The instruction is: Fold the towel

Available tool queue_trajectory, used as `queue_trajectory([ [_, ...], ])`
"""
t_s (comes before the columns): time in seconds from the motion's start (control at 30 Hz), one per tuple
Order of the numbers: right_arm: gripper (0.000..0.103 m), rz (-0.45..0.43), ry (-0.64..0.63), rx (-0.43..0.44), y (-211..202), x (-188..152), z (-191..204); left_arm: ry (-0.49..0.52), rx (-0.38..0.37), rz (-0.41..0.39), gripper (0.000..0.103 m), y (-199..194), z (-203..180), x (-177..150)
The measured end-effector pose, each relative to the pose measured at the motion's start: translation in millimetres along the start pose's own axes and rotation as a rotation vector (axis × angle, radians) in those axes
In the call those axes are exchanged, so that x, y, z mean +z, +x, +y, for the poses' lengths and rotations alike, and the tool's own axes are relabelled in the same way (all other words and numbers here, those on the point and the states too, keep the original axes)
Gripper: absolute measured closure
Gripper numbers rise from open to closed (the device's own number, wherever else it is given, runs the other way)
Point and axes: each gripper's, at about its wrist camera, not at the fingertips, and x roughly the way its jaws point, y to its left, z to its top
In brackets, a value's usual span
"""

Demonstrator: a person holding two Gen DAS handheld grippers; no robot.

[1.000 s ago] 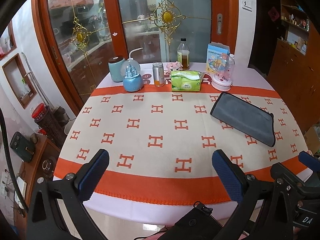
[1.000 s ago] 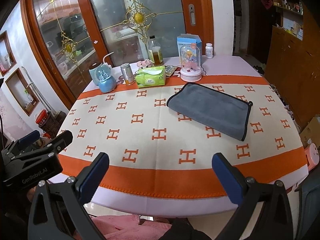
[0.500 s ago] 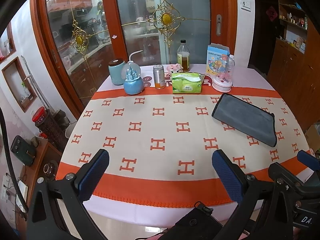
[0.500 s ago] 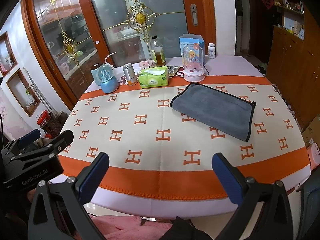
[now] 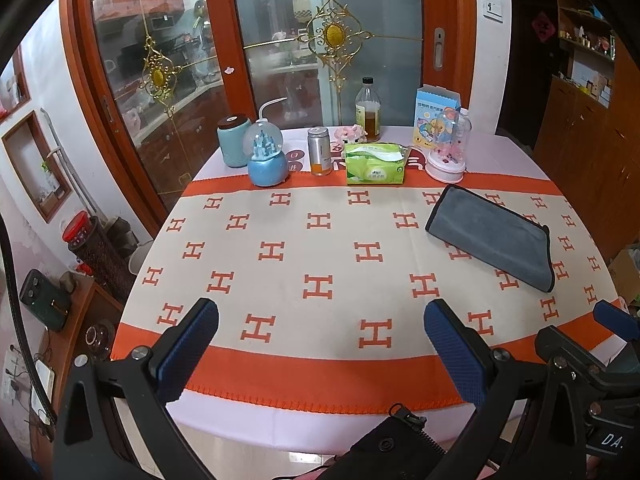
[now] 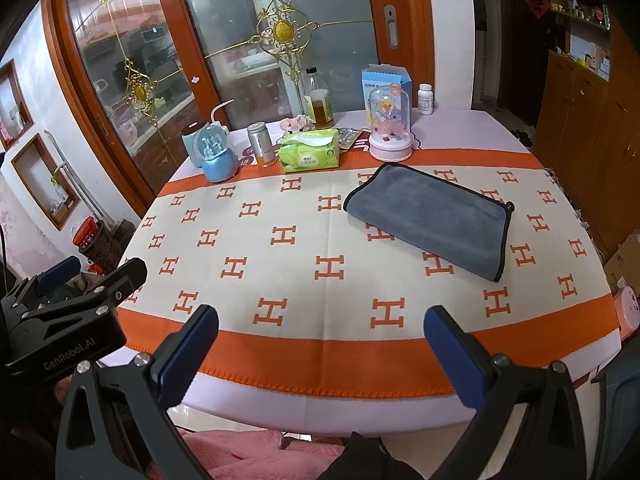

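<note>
A grey towel (image 5: pixel 492 236) with a black hem lies folded flat on the right half of the table; it also shows in the right wrist view (image 6: pixel 430 216). My left gripper (image 5: pixel 320 344) is open and empty, held above the table's near edge, well short of the towel. My right gripper (image 6: pixel 320 348) is open and empty too, above the near edge, with the towel ahead and to the right. The left gripper's body shows at the left of the right wrist view (image 6: pixel 68 312).
The tablecloth (image 5: pixel 320 256) is cream with orange H marks. Along the far edge stand a blue snow globe (image 5: pixel 267 158), a can (image 5: pixel 319 151), a green tissue pack (image 5: pixel 375 163), an oil bottle (image 5: pixel 368 110), a glass dome toy (image 5: pixel 446 148) and a blue box (image 5: pixel 436 114).
Both grippers have drawn back and risen a little from the table, so the table looks farther off. The towel has not moved. Both grippers stay open.
</note>
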Motion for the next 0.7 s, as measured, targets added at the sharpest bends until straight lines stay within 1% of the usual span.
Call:
queue_trajectory([
  [0.7,0.000,0.004,0.001,-0.002,-1.9,-2.5,1.6,0.002,-0.002,-0.001,0.001,-0.1,1.2,-1.6],
])
